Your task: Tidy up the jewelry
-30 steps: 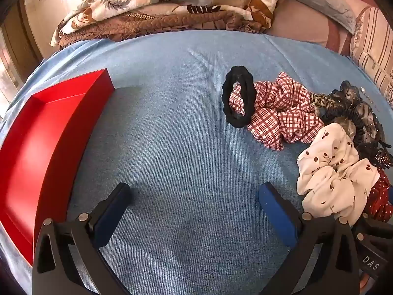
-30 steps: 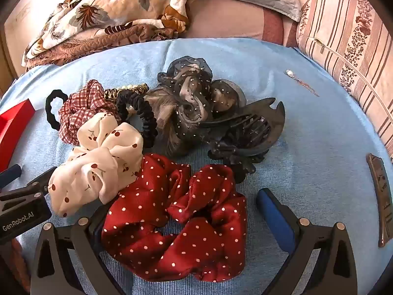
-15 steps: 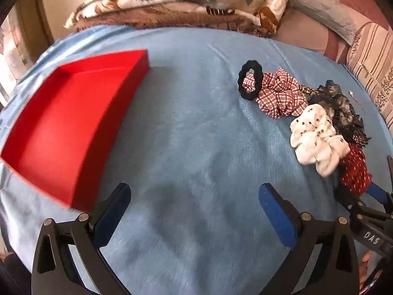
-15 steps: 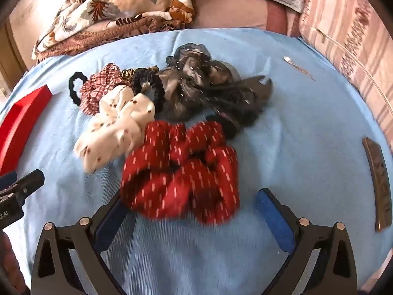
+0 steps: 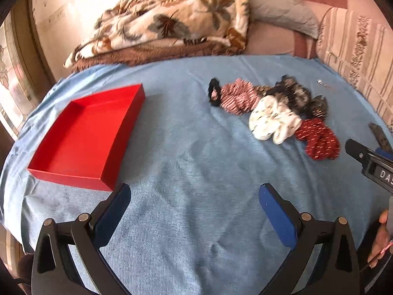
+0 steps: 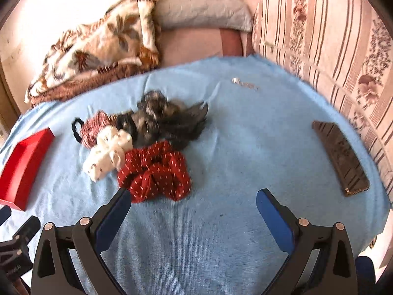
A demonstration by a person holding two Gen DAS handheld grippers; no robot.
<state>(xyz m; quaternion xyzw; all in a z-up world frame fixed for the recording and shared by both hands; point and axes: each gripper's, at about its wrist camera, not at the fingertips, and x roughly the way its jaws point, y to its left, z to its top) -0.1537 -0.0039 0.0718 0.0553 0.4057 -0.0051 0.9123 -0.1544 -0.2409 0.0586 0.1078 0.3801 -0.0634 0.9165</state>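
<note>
Blue-padded left hand-held gripper (image 5: 194, 204) spread wide, holding nothing, over bare blue bedsheet (image 5: 196, 162) at bottom centre. Red tray (image 5: 81, 135) lies middle left, its near corner just beside the left finger. Scrunchie pile (image 5: 272, 113) sits upper right, well apart. Right hand-held gripper (image 6: 194, 206) also spread, empty; red dotted scrunchie (image 6: 154, 174) touches its left fingertip. Brown clip (image 6: 341, 159) near right bed edge.

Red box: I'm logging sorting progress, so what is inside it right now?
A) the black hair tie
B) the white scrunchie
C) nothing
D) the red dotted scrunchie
C: the red box shows only its bare red floor, while the scrunchies lie heaped on the blue cloth.
</note>
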